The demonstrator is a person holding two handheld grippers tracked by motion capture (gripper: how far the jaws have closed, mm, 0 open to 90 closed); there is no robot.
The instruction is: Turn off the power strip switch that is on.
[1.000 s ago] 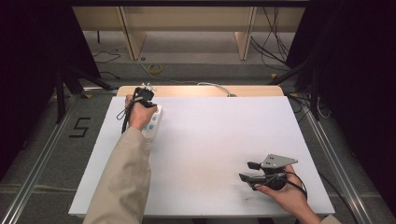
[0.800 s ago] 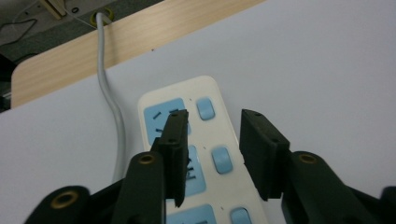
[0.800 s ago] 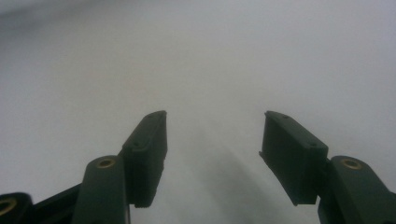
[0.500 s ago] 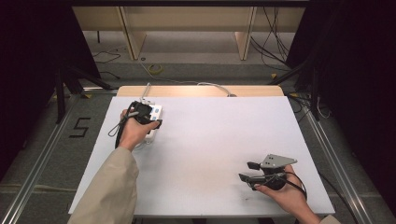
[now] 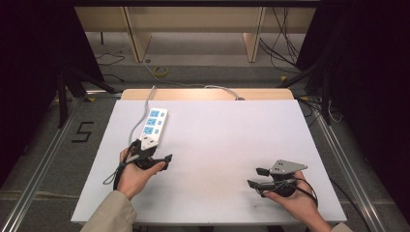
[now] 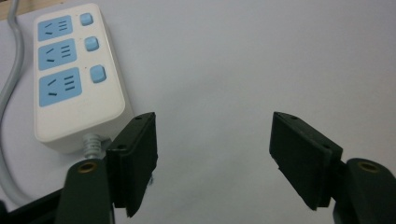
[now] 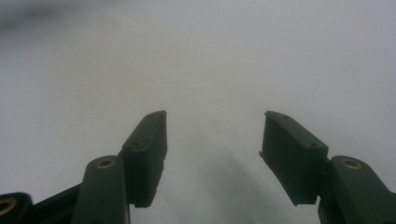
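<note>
A white power strip with three blue sockets and blue switches lies at the far left of the white table. In the left gripper view the power strip sits ahead and to the left, its near end beside the left jaw. My left gripper rests just short of the strip, open and holding nothing. My right gripper lies near the front right of the table and points left. It is open over bare table.
The strip's grey cable loops off its near end, runs up the left side and crosses a wooden board at the table's far edge. Metal rails and dark floor flank the table. Loose cables lie on the floor beyond.
My left hand and gripper have drawn back from the far-left corner toward the near edge, uncovering the power strip, which lies in about the same place. The right gripper has stayed still.
</note>
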